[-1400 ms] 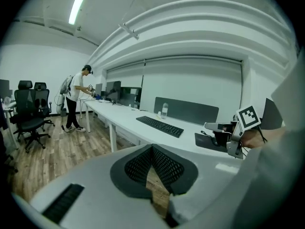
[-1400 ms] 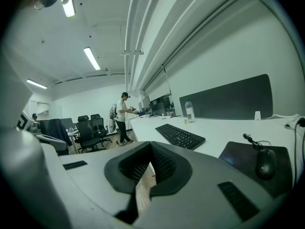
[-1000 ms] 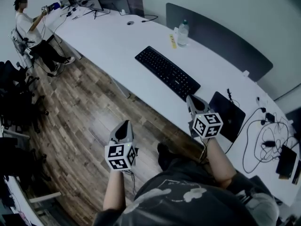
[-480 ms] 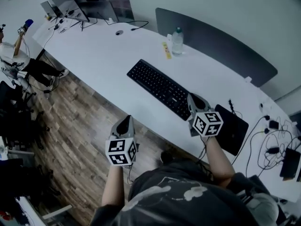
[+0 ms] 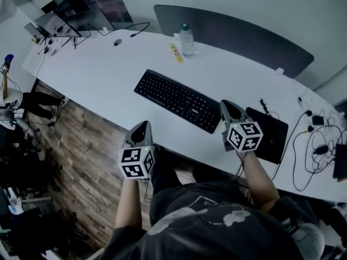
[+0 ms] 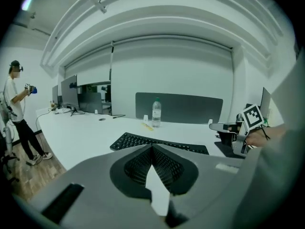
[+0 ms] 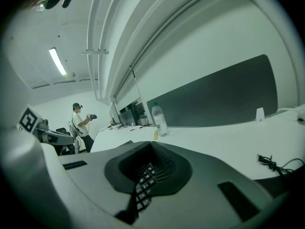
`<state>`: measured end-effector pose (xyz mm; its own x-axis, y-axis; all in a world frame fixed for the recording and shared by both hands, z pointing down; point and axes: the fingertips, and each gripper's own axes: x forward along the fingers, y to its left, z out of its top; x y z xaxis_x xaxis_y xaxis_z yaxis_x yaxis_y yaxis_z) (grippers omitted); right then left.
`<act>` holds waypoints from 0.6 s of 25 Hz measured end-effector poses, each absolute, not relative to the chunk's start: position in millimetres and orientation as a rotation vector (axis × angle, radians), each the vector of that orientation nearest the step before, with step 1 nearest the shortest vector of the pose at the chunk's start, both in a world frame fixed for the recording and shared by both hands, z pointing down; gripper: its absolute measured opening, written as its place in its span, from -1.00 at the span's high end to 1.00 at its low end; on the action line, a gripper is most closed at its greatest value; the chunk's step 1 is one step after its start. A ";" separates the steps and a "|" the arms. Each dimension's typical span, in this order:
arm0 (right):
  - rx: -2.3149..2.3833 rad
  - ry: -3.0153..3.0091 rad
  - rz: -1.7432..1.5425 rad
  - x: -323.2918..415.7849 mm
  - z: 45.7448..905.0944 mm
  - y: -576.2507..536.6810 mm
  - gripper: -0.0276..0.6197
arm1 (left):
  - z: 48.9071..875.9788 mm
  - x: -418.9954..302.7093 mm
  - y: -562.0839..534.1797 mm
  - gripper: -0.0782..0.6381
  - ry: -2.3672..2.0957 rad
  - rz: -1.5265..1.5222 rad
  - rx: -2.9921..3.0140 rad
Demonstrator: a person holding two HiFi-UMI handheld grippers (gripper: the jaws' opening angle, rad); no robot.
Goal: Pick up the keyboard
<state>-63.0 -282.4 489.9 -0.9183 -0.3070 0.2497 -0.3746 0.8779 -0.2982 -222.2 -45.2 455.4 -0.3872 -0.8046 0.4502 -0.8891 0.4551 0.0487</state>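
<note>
A black keyboard (image 5: 178, 101) lies slantwise on the white desk (image 5: 103, 75); in the left gripper view the keyboard (image 6: 136, 139) shows just past my jaws. My left gripper (image 5: 142, 125) is shut and empty, its tip at the desk's front edge, short of the keyboard's near side. My right gripper (image 5: 227, 105) is shut and empty too, over the desk just right of the keyboard's right end. In the right gripper view a few keys (image 7: 143, 189) show through the slit below my right gripper (image 7: 151, 145).
A water bottle (image 5: 187, 39) and a yellow strip (image 5: 174, 52) stand behind the keyboard, before a grey partition (image 5: 238, 37). A black laptop (image 5: 268, 133) and loose cables (image 5: 317, 145) lie to the right. Monitors (image 5: 81, 10) sit far left. Wooden floor (image 5: 70, 145) lies below the desk edge.
Both grippers have come closer to the desk. The left one moved from over the floor to the desk's front edge. The right one now sits beside the keyboard's right end. Both stayed shut.
</note>
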 end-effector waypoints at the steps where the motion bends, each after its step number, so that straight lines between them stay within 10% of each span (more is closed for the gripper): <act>1: 0.552 -2.852 0.505 -62.2 488.8 -285.6 0.91 | 456.6 -228.4 -51.1 0.77 -2.278 0.293 1.456; 15: 1.063 -2.727 0.508 -56.8 490.6 -306.3 0.91 | 493.0 -307.1 -117.6 -0.43 -1.828 0.566 1.928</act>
<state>-56.8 -306.3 490.6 -0.7312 -0.6233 0.2772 -0.6813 0.6877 -0.2508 -307.1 -117.6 493.0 0.0516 -0.8268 0.5601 -0.9987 -0.0456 0.0248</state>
